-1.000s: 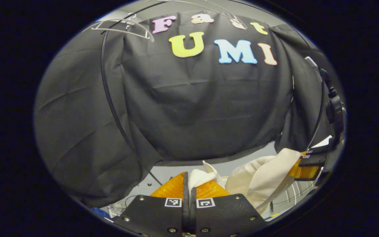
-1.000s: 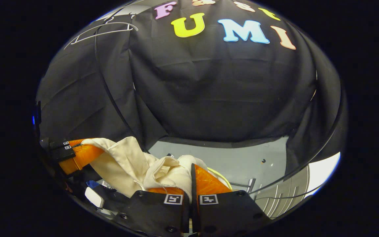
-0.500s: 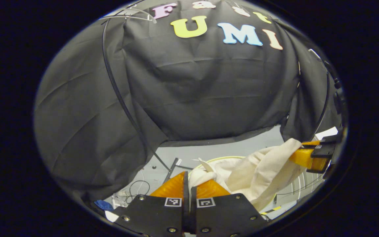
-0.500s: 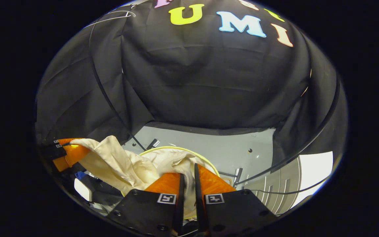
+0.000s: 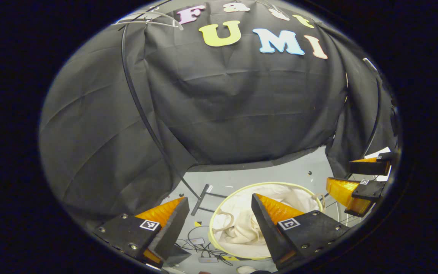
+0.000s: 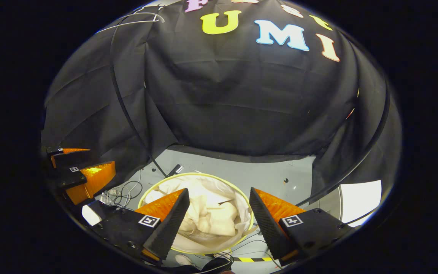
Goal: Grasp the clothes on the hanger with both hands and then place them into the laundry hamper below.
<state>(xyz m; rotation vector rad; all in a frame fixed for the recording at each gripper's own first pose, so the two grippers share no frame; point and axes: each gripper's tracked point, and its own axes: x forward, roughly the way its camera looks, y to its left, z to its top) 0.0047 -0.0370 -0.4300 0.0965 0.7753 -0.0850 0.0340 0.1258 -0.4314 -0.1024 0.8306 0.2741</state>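
The cream clothes (image 5: 238,222) lie crumpled inside the round, yellow-rimmed laundry hamper (image 5: 272,184) on the grey floor. My left gripper (image 5: 219,196) hangs above the hamper, open, with nothing between its orange fingers. In the right gripper view the clothes (image 6: 213,215) fill the hamper (image 6: 203,174), and my right gripper (image 6: 219,189) stands open over them. Each view also catches the other tool off to the side: the right gripper (image 5: 338,173) and the left gripper (image 6: 101,158), both open. A bare white hanger (image 5: 148,19) stays high on the rack at upper left.
A black rack pole (image 5: 139,102) curves down to a foot beside the hamper. Loose cables (image 6: 122,188) and small devices lie on the floor left of the hamper. Black-and-yellow tape (image 6: 251,259) marks the floor in front of it.
Both grippers went from shut on the cream clothes to open. The clothes dropped from between them into the hamper, and both views tilted down toward the floor.
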